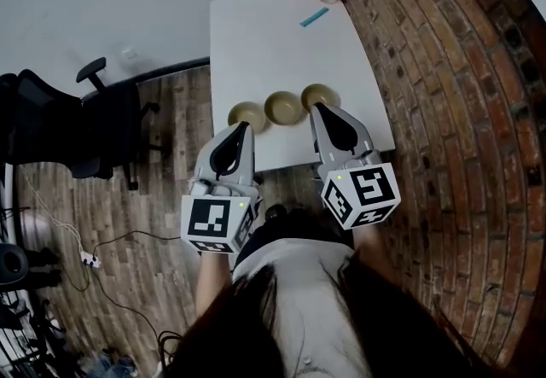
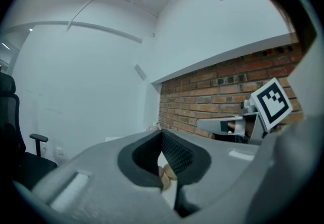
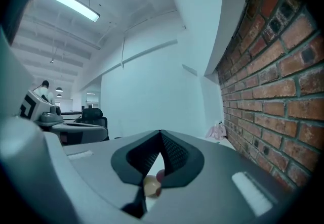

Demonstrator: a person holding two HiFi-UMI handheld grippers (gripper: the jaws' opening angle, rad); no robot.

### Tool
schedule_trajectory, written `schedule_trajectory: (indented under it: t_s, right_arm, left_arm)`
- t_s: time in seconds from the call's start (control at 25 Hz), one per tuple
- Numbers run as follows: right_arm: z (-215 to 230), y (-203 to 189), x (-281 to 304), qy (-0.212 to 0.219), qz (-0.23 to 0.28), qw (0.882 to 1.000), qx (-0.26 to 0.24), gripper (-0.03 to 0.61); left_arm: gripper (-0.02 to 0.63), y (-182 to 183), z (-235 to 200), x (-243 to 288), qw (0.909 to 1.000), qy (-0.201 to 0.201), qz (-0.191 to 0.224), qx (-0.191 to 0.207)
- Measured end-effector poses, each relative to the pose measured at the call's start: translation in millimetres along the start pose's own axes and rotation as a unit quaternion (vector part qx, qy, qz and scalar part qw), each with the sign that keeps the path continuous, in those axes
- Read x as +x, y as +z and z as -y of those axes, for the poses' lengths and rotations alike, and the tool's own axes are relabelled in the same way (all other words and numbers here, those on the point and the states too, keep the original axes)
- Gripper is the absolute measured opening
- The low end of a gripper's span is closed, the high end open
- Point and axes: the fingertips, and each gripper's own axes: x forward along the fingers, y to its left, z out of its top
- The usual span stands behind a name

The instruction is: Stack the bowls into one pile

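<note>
Three bowls stand unstacked in a row along the near edge of the counter (image 1: pixel 256 35): left bowl (image 1: pixel 241 112), middle bowl (image 1: pixel 283 107), right bowl (image 1: pixel 327 95). The fingers of your left gripper (image 1: pixel 247 125) and right gripper (image 1: pixel 313 107) are pressed together and empty, at that edge.

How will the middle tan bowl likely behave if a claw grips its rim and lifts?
The middle tan round bowl looks rigid and shallow, so it should probably hold shape when lifted. Its wide, low form suggests little tipping risk. The smooth white table may let it slide if pushed.
</note>
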Motion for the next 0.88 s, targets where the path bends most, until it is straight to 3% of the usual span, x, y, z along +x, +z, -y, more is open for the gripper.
schedule_trajectory:
  t_s: [0.88]
  right_arm:
    - [15, -28, 24, -0.054, -0.048, 0.997, 0.004, 0.005]
  left_arm:
    - [0.002, -8, -30, 17, 0.9994, -0.026, -0.004, -0.021]
